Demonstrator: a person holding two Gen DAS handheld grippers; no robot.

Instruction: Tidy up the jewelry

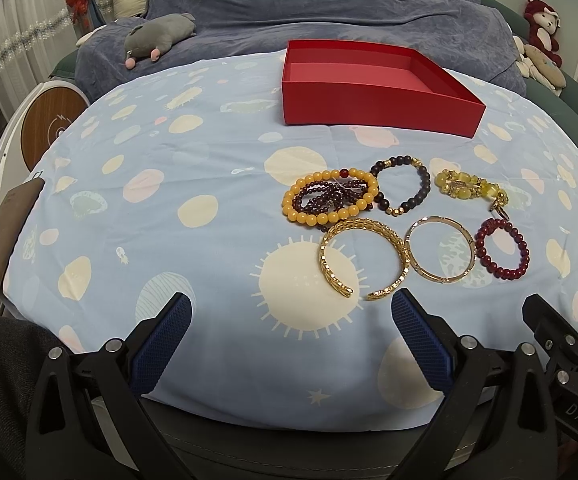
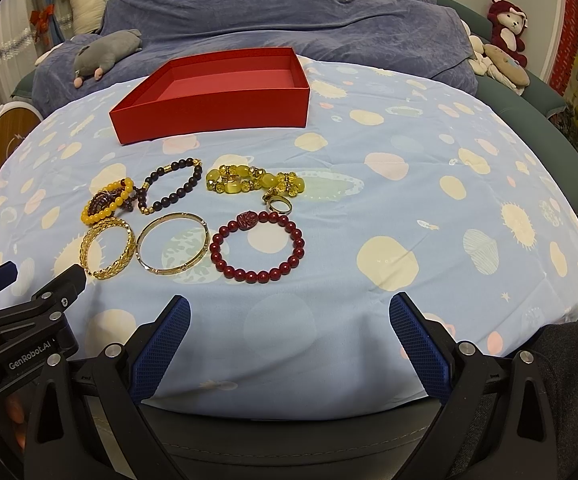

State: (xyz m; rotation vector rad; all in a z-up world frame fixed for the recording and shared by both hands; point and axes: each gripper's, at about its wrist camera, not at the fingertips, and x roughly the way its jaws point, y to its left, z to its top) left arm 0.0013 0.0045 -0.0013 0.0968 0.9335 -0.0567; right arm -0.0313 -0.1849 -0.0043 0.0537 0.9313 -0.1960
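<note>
An open red box (image 1: 381, 110) (image 2: 213, 116) stands empty at the back of the blue patterned cloth (image 1: 193, 248). In front of it lie several bracelets. They include a yellow bead bracelet (image 1: 321, 178) (image 2: 101, 212) around dark purple beads, a black bead bracelet (image 1: 425, 184) (image 2: 197, 172), a yellow-green crystal bracelet (image 1: 469, 186) (image 2: 257, 180), a gold cuff (image 1: 363, 224) (image 2: 125, 252), a thin gold bangle (image 1: 439, 219) (image 2: 177, 214) and a red bead bracelet (image 1: 523, 256) (image 2: 245, 220). My left gripper (image 1: 291, 300) (image 2: 41, 272) is open just short of the cuff. My right gripper (image 2: 289, 302) (image 1: 565, 292) is open in front of the red beads. Both hold nothing.
Behind the cloth lies a blue-grey blanket (image 1: 329, 12) with a grey plush animal (image 1: 157, 36) on it. A red plush toy (image 1: 541, 28) sits at the far right. A round wooden-faced device (image 1: 49, 128) stands off the left edge. The cloth's front edge drops away under my fingers.
</note>
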